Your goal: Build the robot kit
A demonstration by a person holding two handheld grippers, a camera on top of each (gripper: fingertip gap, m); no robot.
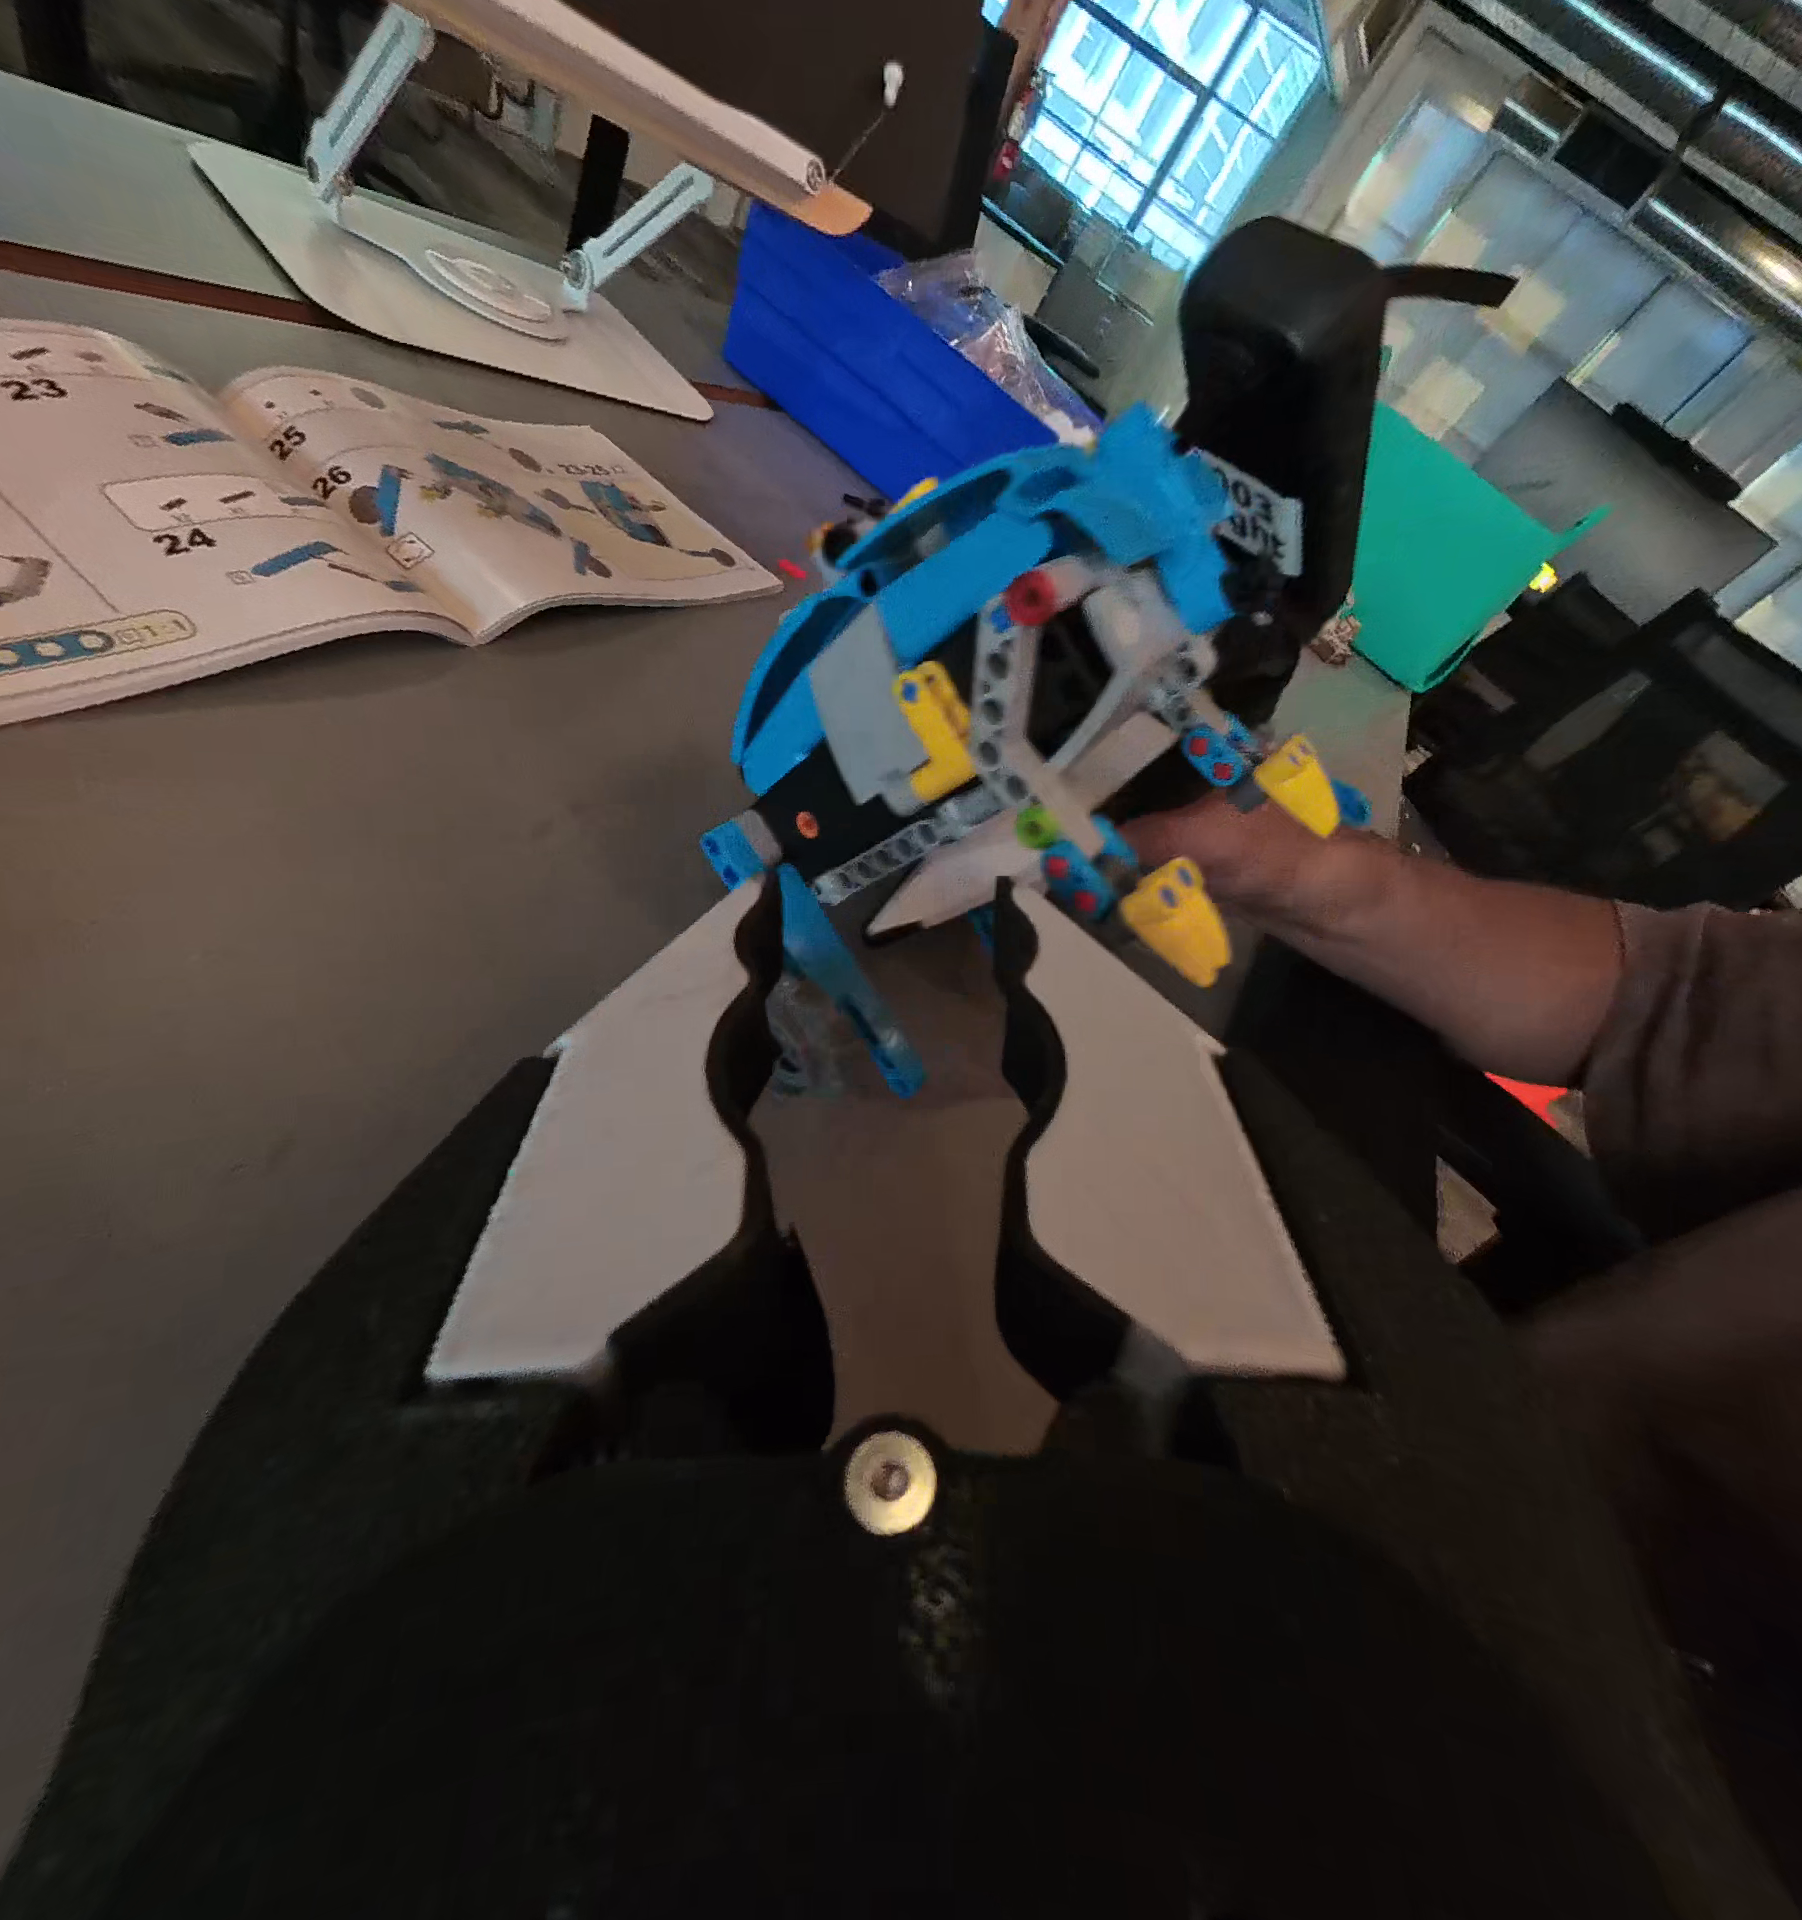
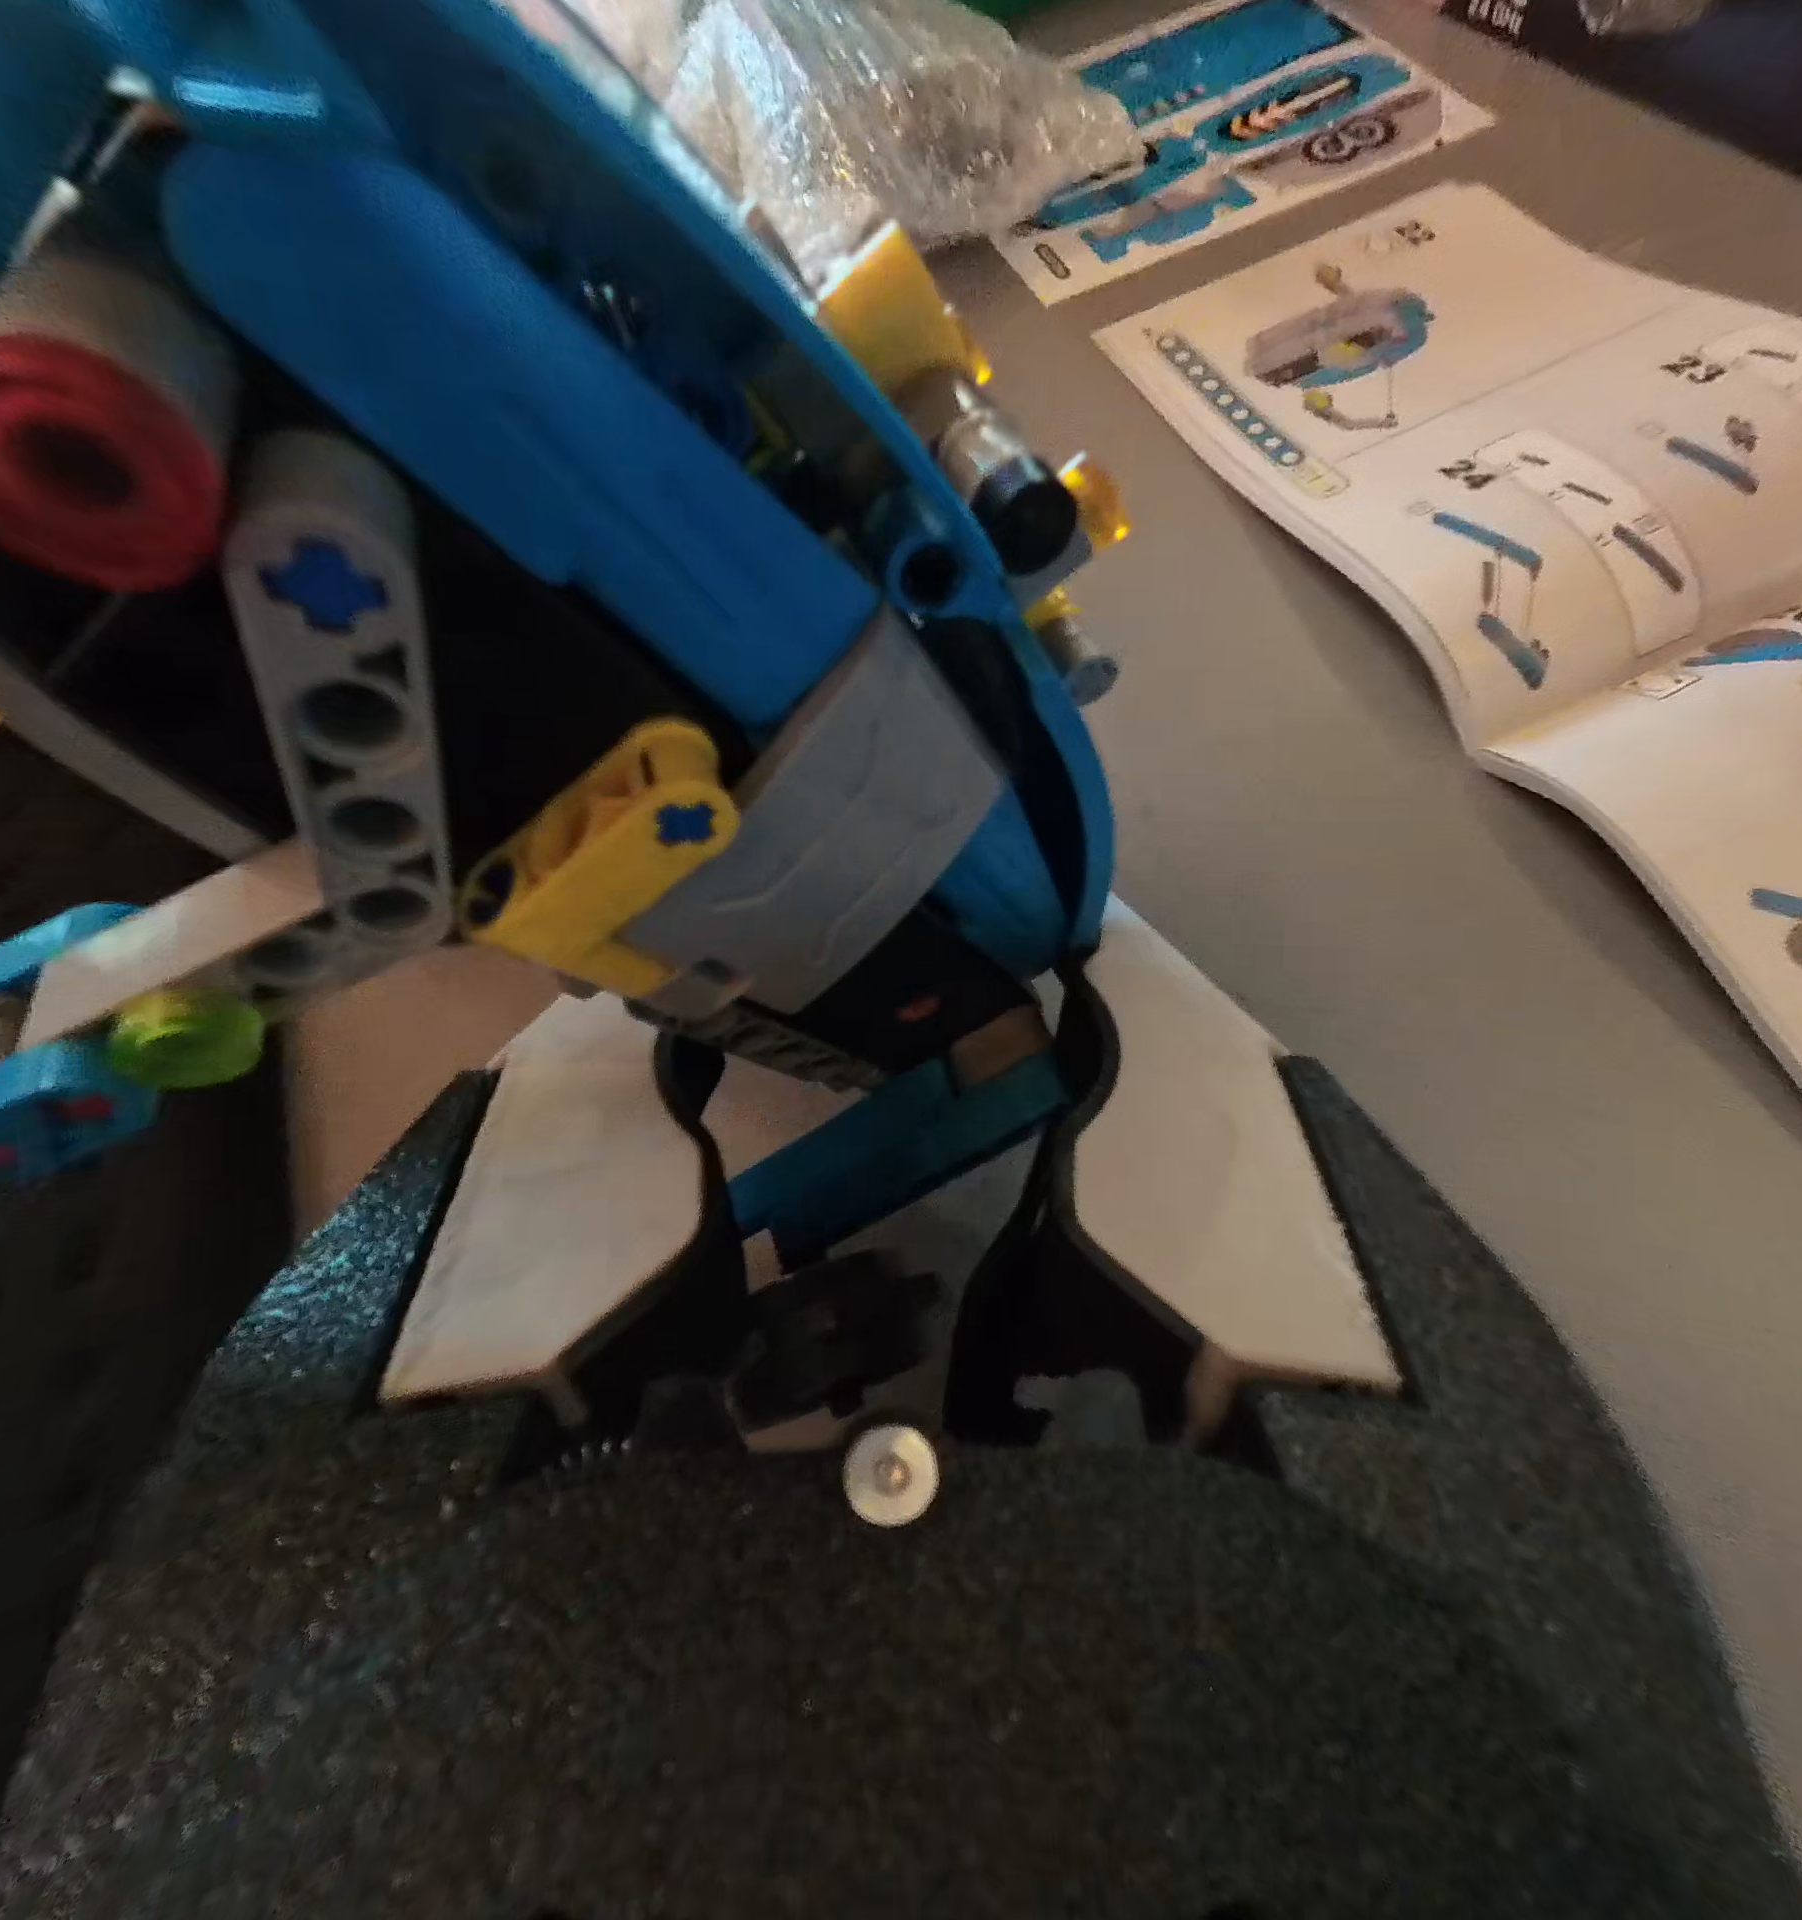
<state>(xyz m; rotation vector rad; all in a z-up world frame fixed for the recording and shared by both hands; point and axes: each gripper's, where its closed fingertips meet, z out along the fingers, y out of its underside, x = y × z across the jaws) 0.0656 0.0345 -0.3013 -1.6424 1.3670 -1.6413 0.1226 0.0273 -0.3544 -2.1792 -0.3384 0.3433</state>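
A toy model of blue, grey and yellow building parts (image 1: pixel 980 665) is held up above the grey table (image 1: pixel 253 935). My right gripper (image 2: pixel 876 1018) is shut on the model's lower end (image 2: pixel 564 520), with its black base and a blue beam (image 2: pixel 897 1143) between the fingers. Its black body (image 1: pixel 1271 416) shows behind the model in the left wrist view. My left gripper (image 1: pixel 881 899) is open just below the model. A blue beam (image 1: pixel 845 997) hanging from the model sits between its fingers, close to the left finger (image 1: pixel 658 1091). I cannot tell if they touch.
An open instruction booklet (image 1: pixel 305 520) lies on the table, also in the right wrist view (image 2: pixel 1603 520) beside a sticker sheet (image 2: pixel 1240 135). A white stand (image 1: pixel 461 260), a blue bin (image 1: pixel 855 353) and a plastic bag (image 2: pixel 876 104) are behind. A person's arm (image 1: pixel 1448 966) reaches in from the right.
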